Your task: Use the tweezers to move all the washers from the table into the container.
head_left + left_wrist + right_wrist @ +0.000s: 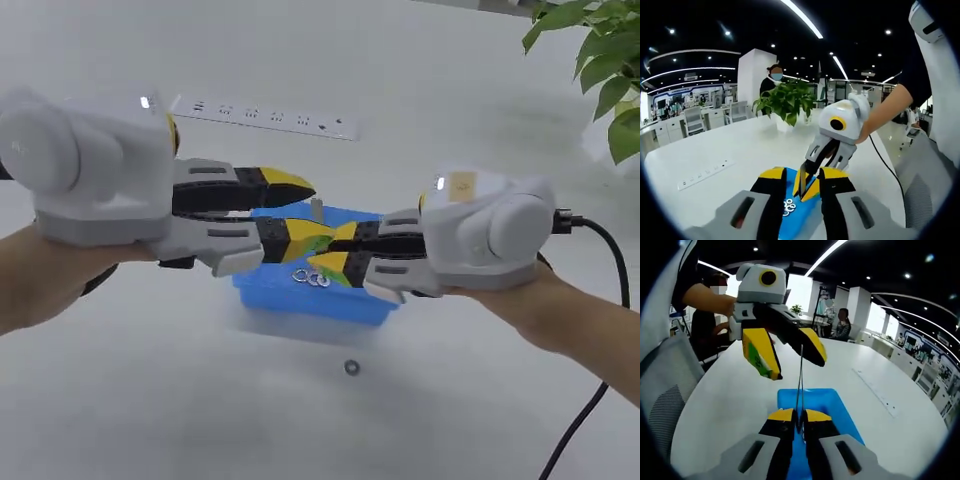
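Note:
My right gripper (325,250) is shut on thin metal tweezers (801,380), which rise straight from its jaws (799,415). My left gripper (320,210) is open, and its yellow-tipped jaws straddle the tweezers' far end without closing on it (797,365). In the left gripper view the tweezers (802,181) stand between my open jaws (804,175), with the right gripper (815,165) just beyond. Both grippers hover over a blue container (262,283) holding several washers (312,277). One washer (351,368) lies on the white table in front of the container.
A white power strip (265,115) lies at the back of the table. A potted plant (600,60) stands at the far right. A black cable (600,300) trails from the right gripper. People sit beyond the table edge.

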Available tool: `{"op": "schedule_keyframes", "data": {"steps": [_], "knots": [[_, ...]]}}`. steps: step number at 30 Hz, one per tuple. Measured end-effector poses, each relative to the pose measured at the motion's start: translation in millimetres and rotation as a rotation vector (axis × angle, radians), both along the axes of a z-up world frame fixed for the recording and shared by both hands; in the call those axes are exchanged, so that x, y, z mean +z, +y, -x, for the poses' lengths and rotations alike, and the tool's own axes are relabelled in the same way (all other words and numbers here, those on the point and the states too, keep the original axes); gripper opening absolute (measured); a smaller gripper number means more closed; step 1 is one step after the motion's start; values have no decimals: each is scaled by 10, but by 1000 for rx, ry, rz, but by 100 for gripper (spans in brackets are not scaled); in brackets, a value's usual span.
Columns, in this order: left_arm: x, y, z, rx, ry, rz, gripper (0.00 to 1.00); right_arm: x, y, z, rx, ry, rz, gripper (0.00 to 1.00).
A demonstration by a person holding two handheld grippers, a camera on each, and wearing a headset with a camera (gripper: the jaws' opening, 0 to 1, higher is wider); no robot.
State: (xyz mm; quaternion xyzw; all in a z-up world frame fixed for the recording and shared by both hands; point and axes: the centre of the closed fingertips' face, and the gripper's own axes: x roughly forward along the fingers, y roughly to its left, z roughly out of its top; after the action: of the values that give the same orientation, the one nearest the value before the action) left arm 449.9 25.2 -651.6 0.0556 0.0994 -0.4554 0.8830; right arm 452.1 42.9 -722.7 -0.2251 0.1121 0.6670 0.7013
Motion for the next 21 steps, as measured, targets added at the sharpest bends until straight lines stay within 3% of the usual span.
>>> {"op": "schedule_keyframes", "data": {"steps": [4, 14, 16, 21], "knots": [[-36, -23, 18, -31, 2, -28, 23, 10, 5, 19, 17, -7, 5, 7], [-27, -57, 50, -66, 12, -34, 12, 45, 1, 37, 35, -5, 2, 7], [-10, -59, 66, -81, -2, -44, 10, 40, -8, 61, 40, -1, 4, 7], [-19, -78, 136, -137, 9, -56, 8, 37, -8, 139, 75, 2, 10, 7]]}}
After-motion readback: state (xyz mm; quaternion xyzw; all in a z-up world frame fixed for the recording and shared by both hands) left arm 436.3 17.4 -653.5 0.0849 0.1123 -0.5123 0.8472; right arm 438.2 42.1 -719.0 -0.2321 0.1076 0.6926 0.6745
